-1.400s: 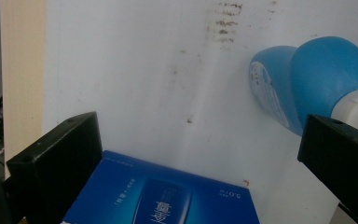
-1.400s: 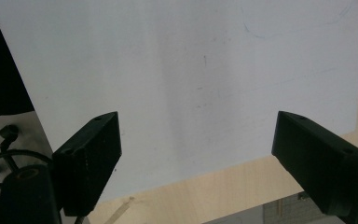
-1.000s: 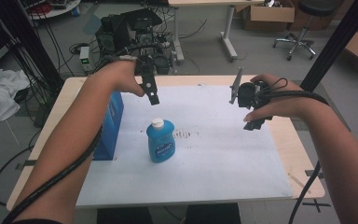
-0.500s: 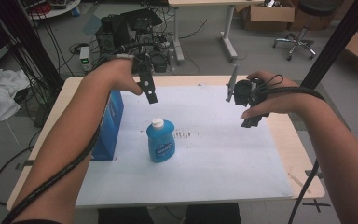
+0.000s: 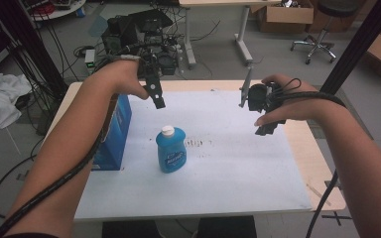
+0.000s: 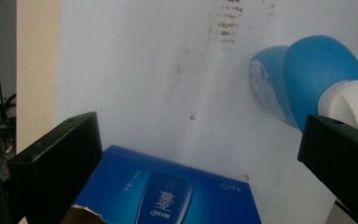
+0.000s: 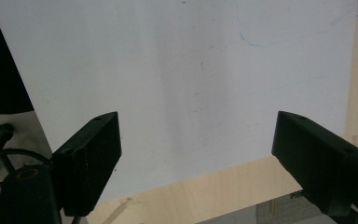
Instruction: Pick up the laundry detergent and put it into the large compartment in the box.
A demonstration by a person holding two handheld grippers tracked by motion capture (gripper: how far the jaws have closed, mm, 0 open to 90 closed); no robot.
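Left gripper hangs wide and empty; the blue detergent bottle stands upright below it, toward its right jaw, box beneath. Centre over the white cap before descending. Right gripper wide, idle

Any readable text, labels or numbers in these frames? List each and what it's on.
Blue box: white print and a small number on its top face, too blurred to read.
Blue bottle: front label with a logo, too small to read.
White mat: dark smudged marks, no legible words.
Nothing can be quoted with confidence.
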